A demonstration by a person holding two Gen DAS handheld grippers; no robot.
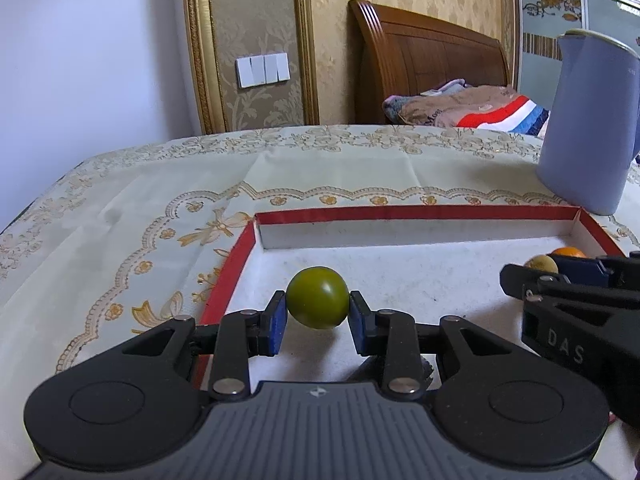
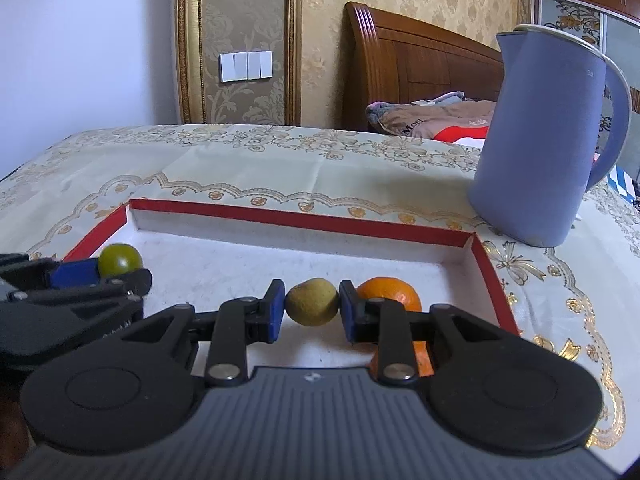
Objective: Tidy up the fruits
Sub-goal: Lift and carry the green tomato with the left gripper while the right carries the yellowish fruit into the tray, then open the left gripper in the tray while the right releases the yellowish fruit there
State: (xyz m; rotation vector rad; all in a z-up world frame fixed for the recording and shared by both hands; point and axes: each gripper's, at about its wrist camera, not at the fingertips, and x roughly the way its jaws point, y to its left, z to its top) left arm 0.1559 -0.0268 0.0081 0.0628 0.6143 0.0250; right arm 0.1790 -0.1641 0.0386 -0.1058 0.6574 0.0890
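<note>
Fruits mid-transfer: left gripper (image 1: 318, 312) clamps round dark-green fruit (image 1: 317, 297), right gripper (image 2: 312, 307) clamps yellowish-green fruit (image 2: 311, 301), both above red-rimmed white cardboard tray (image 2: 300, 220). Round orange fruit (image 2: 394, 295) already inside tray. Left, likely: release both.

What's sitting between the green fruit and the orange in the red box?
The yellowish fruit, pinched in the right gripper, lies between the green fruit and the orange; the right wrist view shows it.

Two close wrist views, shared tray (image 1: 416, 213)
</note>
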